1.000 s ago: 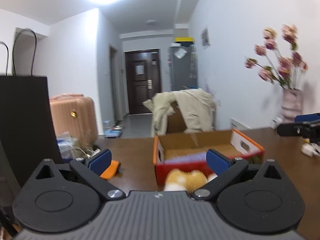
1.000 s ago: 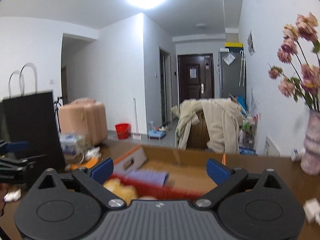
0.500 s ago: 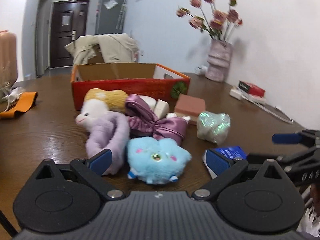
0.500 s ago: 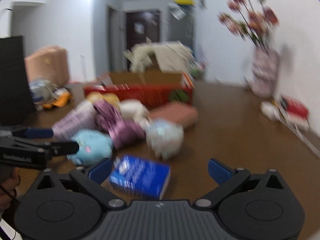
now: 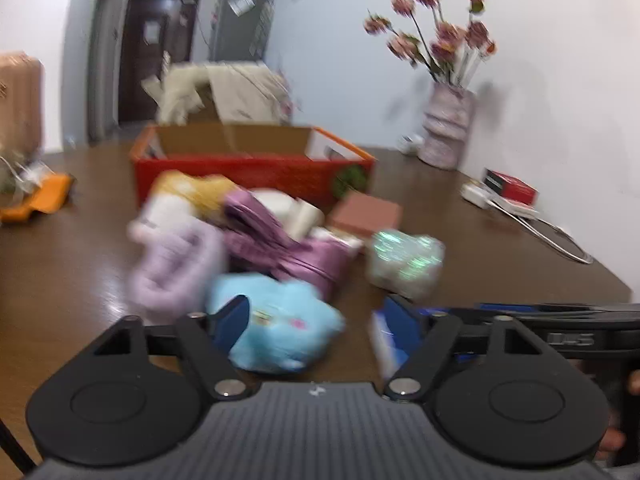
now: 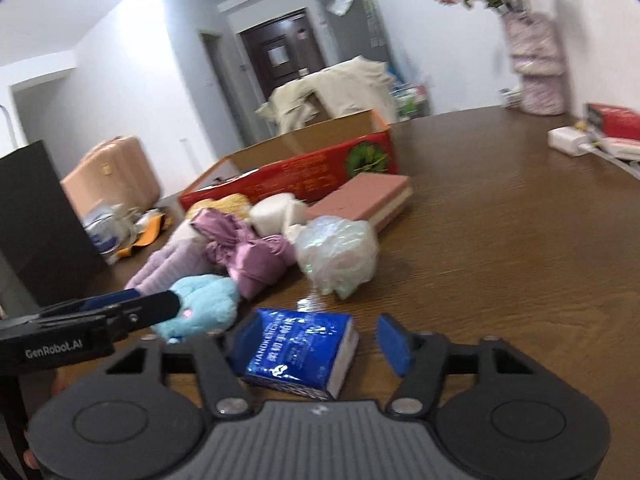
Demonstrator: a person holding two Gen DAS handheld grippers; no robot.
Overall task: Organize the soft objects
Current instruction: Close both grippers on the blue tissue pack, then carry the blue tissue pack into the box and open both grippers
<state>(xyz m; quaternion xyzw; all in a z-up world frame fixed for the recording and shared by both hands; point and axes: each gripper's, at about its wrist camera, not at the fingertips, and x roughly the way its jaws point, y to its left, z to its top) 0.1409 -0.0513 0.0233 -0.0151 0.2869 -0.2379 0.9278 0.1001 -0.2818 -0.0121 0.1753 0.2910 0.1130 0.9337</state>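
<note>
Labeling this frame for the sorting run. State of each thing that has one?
Left gripper: open, closing around blue plush toy, not gripped.
Right gripper: open, closing, tissue pack between fingers, right finger clear.
Red box: open top, contents unseen.
Door: shut.

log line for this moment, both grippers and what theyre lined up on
left gripper: jaws closing, around blue plush, no grip | right gripper: jaws closing, around blue tissue pack, no grip | red box: behind pile

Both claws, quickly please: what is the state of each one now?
Left claw: open, jaws just been closing, blue plush toy between them, not gripped.
Right claw: open, jaws just been closing, blue tissue pack between them, not gripped.
</note>
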